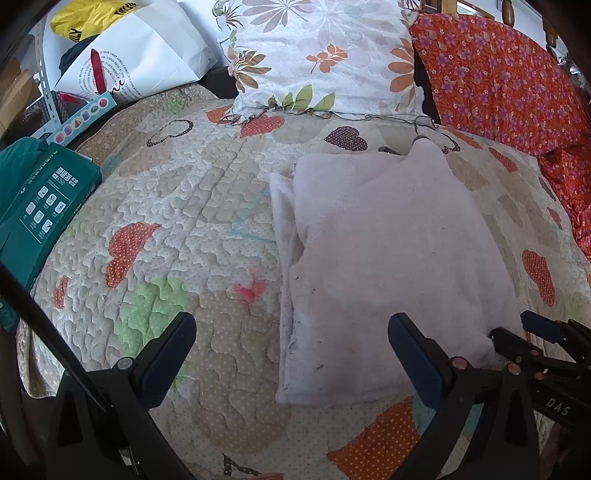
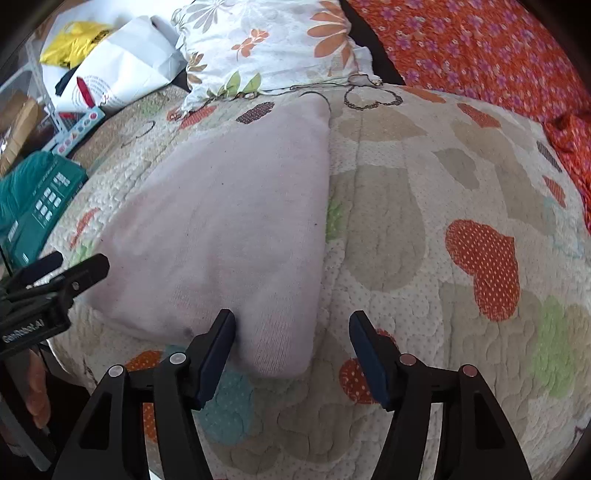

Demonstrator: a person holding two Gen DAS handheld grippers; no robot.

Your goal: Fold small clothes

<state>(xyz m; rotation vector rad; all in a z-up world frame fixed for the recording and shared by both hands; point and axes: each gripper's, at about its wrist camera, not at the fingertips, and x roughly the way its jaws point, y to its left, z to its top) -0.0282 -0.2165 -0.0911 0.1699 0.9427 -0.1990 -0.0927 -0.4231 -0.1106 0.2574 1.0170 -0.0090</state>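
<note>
A pale pink garment [image 1: 388, 266] lies folded flat on the quilted bed cover [image 1: 177, 221]. It also shows in the right wrist view [image 2: 229, 229]. My left gripper [image 1: 291, 332] is open and empty, with the garment's near left edge between its fingers. My right gripper [image 2: 291, 328] is open, and the garment's near right corner lies between its fingers, not held. The right gripper shows at the lower right of the left wrist view [image 1: 517, 332]. The left gripper shows at the left of the right wrist view [image 2: 77, 266].
A floral pillow [image 1: 317, 55] and an orange flowered cloth [image 1: 509, 81] lie at the head of the bed. A teal box [image 1: 40, 199], a white paper bag [image 1: 129, 55] and a yellow bag [image 1: 88, 18] sit off the bed's left side.
</note>
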